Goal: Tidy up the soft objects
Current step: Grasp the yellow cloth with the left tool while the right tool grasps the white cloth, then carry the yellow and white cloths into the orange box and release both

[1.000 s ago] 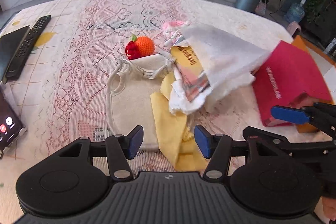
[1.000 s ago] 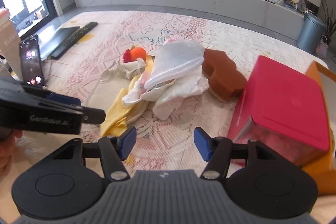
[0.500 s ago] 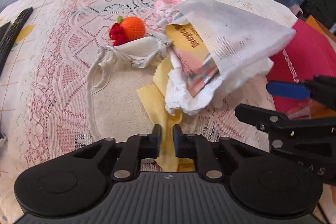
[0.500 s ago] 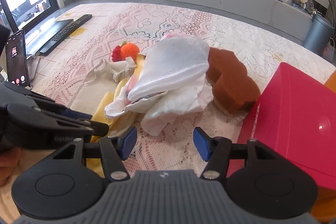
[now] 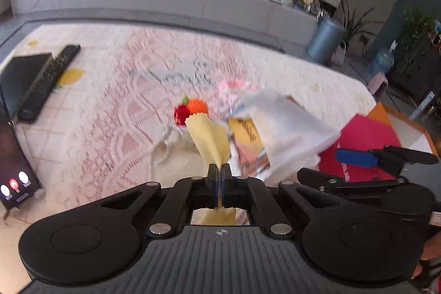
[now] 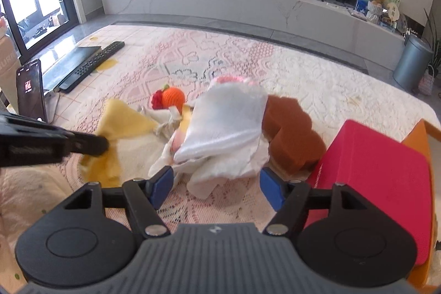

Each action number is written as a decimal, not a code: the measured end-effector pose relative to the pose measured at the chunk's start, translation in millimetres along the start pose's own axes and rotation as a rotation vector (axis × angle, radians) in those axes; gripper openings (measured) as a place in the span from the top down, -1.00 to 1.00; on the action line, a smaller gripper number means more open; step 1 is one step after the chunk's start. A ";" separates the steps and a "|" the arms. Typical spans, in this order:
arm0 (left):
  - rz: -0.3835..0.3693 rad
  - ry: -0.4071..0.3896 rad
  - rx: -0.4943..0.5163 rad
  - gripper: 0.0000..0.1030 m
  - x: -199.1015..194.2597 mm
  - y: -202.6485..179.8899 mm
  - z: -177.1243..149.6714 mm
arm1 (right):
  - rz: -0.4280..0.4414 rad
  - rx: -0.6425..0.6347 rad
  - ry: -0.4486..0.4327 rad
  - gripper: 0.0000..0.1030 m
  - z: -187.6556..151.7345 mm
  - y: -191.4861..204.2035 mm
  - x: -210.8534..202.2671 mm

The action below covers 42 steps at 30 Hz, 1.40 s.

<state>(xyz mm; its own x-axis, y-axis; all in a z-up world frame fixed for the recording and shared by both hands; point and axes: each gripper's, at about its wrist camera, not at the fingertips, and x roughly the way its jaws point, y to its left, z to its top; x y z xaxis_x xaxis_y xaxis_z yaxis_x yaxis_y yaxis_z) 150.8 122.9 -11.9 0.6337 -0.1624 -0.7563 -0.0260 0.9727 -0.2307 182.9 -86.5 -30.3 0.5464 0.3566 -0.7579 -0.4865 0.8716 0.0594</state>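
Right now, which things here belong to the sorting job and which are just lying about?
Job: yellow cloth in the left tool, white cloth, crochet orange, brown sponge, red box.
Lying about: remote, phone, bin.

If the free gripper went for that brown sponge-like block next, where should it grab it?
Probably the near, rounded end of the brown sponge block, across its side walls, coming in from above on the right gripper's side. That end lies bare, while the white cloth covers its left edge and the red box crowds its right.

No lettering is legible; print on the red box (image 6: 377, 183) is too blurred to read.
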 end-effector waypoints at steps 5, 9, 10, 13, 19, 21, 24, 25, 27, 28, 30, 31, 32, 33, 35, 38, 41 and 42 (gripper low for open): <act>0.010 -0.016 -0.008 0.96 5.8 1.8 10.9 | -0.016 0.023 -0.018 -0.46 20.5 -6.7 15.5; -0.002 0.003 -0.012 0.96 21.0 0.9 12.0 | -0.006 0.046 -0.006 -0.45 35.0 -12.2 35.1; -0.004 0.008 -0.013 0.96 24.1 1.0 11.5 | 0.001 0.058 0.004 -0.45 38.2 -13.6 41.2; -0.008 0.023 -0.019 0.96 30.9 2.3 10.0 | 0.018 0.061 0.037 -0.10 44.4 -14.3 55.5; -0.007 0.035 -0.034 0.96 33.9 6.9 7.1 | 0.031 0.032 0.033 0.84 43.8 -14.4 49.1; -0.010 0.034 -0.034 0.96 32.3 5.8 6.4 | 0.035 0.038 0.020 0.94 43.9 -16.7 40.5; -0.015 0.022 -0.029 0.96 25.0 1.8 6.0 | 0.045 0.032 0.001 0.98 42.7 -17.0 24.6; -0.017 0.015 -0.029 0.96 21.3 0.5 6.3 | 0.045 0.031 -0.007 0.99 42.0 -17.0 18.5; -0.028 -0.002 -0.027 0.96 12.2 -2.7 7.2 | 0.056 0.026 -0.023 1.00 40.8 -16.9 5.6; -0.036 -0.011 -0.030 0.96 7.1 -4.4 8.0 | 0.064 0.029 -0.031 1.00 39.9 -17.4 -1.8; -0.055 -0.028 -0.032 0.96 -4.5 -8.7 8.6 | 0.079 0.040 -0.044 1.00 38.1 -18.8 -16.5; -0.065 -0.035 -0.033 0.96 -10.5 -11.4 8.7 | 0.084 0.044 -0.051 1.00 36.7 -19.7 -24.7; -0.076 -0.042 -0.031 0.96 -16.2 -14.6 8.5 | 0.089 0.046 -0.057 1.00 35.2 -20.6 -32.4; -0.087 -0.049 -0.026 0.96 -22.1 -18.5 8.4 | 0.093 0.047 -0.063 1.00 32.6 -21.6 -40.8; -0.104 -0.067 -0.017 0.96 -34.0 -26.9 7.3 | 0.097 0.050 -0.074 1.00 28.4 -24.5 -57.2; -0.140 -0.081 0.004 0.96 -49.4 -43.4 6.0 | 0.082 0.060 -0.090 1.00 19.8 -32.8 -82.2; -0.191 -0.086 0.035 0.96 -60.6 -66.7 6.2 | 0.073 0.085 -0.108 1.00 9.8 -47.1 -107.0; -0.209 -0.088 0.048 0.96 -62.9 -75.4 6.6 | 0.064 0.091 -0.114 1.00 6.4 -52.7 -115.4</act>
<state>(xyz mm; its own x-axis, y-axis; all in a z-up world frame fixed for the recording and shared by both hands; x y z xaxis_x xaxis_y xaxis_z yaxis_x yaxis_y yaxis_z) 118.0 60.9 57.0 0.6864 -0.3485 -0.6383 0.1483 0.9263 -0.3463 149.8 -171.4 58.2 0.5924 0.4438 -0.6723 -0.4618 0.8709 0.1680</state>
